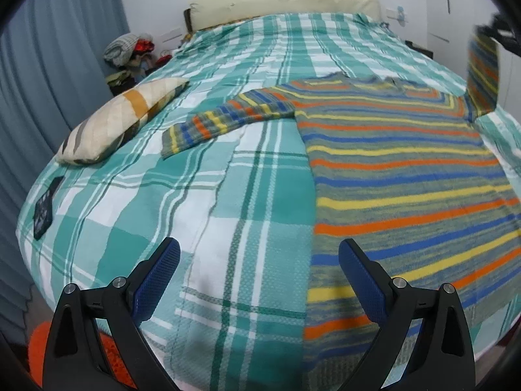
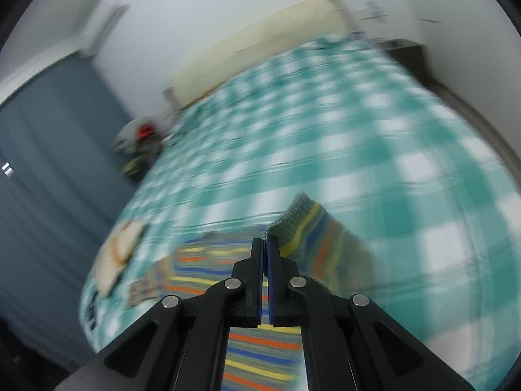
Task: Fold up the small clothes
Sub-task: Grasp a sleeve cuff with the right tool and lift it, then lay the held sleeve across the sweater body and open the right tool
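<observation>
While the right-wrist view is smeared with blur, the left-wrist view is sharp.
Sweater: striped knit sweater in grey-green, orange, blue and yellow [image 1: 407, 169], flat on the right half of the bed, neck toward the headboard.
Left sleeve: stretched out flat toward the pillow [image 1: 224, 120].
Right sleeve: lifted off the bed, hanging upright at the far right edge [image 1: 483, 75]; its cuff is pinched.
Right gripper: black tongs with blue pads [image 2: 267, 244], pressed together on the sleeve cuff [image 2: 302, 224]; seen from the left-wrist view only as a dark shape at the sleeve's top [image 1: 503, 32].
Left gripper: black tongs with blue pads [image 1: 259, 277], spread wide, nothing between them, above the near edge of the bed beside the sweater's hem.
Bed: teal-and-white plaid cover [image 1: 228, 195], cream headboard [image 1: 286, 3].
Pillow: cream cushion with orange and grey bands [image 1: 120, 120], at the left edge, well apart from the sweater's body.
Surroundings: blue-grey curtain [image 1: 49, 81]; heap of clothes [image 1: 133, 55] beside the bed.
</observation>
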The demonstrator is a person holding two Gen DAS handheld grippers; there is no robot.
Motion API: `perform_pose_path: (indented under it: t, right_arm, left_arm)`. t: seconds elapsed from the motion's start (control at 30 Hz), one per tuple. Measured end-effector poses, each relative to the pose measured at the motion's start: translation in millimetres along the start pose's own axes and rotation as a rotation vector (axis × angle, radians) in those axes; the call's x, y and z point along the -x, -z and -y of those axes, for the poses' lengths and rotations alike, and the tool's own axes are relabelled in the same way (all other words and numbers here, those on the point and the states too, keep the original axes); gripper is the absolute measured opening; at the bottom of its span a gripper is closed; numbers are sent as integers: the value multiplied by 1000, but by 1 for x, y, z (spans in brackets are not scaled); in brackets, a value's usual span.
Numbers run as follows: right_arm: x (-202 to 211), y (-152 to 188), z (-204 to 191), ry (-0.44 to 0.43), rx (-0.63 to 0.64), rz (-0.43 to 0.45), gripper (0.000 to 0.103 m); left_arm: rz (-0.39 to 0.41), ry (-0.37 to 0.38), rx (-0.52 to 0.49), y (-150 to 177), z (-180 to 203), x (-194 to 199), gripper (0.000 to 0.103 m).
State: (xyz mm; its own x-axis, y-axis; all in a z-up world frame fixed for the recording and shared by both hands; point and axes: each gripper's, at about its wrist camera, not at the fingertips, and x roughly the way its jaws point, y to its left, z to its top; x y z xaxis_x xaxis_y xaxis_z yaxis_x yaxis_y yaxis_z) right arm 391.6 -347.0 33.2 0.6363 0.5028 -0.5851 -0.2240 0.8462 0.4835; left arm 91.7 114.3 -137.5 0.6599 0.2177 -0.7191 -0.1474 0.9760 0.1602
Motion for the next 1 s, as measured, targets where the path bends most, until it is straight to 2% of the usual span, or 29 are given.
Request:
perform_pose_path:
  t: [0.1, 0.27, 0.33, 0.37, 0.43, 0.5, 0.57, 0.63, 0.7, 0.8, 0.83, 0.87, 0.93, 1.0]
  right_arm:
    - [-49, 3, -56, -51, 80, -61, 2]
    - [-132, 24, -101, -101, 110, -164, 2]
    - [-168, 37, -105, -142, 79, -235, 8]
    - [-177, 42, -102, -143, 57, -259, 21]
    - [-192, 50, -93, -163, 5, -284, 38]
    - [-194, 54, -80, -231, -53, -281, 38]
    - [-189, 57, -67, -234, -68, -286, 38]
    - [-188, 59, -51, -160, -50, -309, 38]
    - [-183, 64, -33, -38, 1, -336, 38]
    - [-160, 77, -16, 126, 121, -311, 38]
    - [-150, 85, -12, 181, 175, -301, 43]
    - [-142, 94, -10, 207, 229, -302, 51]
    - [-133, 116, -8, 220, 318, -322, 60]
    - [-139, 140, -9, 278, 421, -374, 60]
  left_arm:
    - [-6, 3, 25, 0, -7, 0, 98]
    - [-31, 8, 59, 1, -14, -4, 98]
    - [-41, 11, 67, 1, -14, -7, 98]
    - [-45, 12, 69, 0, -14, -8, 98]
    - [-49, 10, 68, 1, -14, -10, 98]
    - [-53, 10, 64, 1, -12, -11, 98]
    - [-59, 12, 57, 1, -10, -13, 98]
    - [-64, 14, 50, 1, -8, -14, 98]
    - [-63, 14, 41, 1, -6, -14, 98]
    - [-50, 8, 31, 2, -4, -11, 98]
    - [-47, 7, 31, 1, -4, -11, 98]
    - [-50, 7, 33, 1, -4, -12, 98]
    - [-64, 13, 38, 2, -3, -15, 98]
    - [-77, 15, 39, 2, -2, -18, 98]
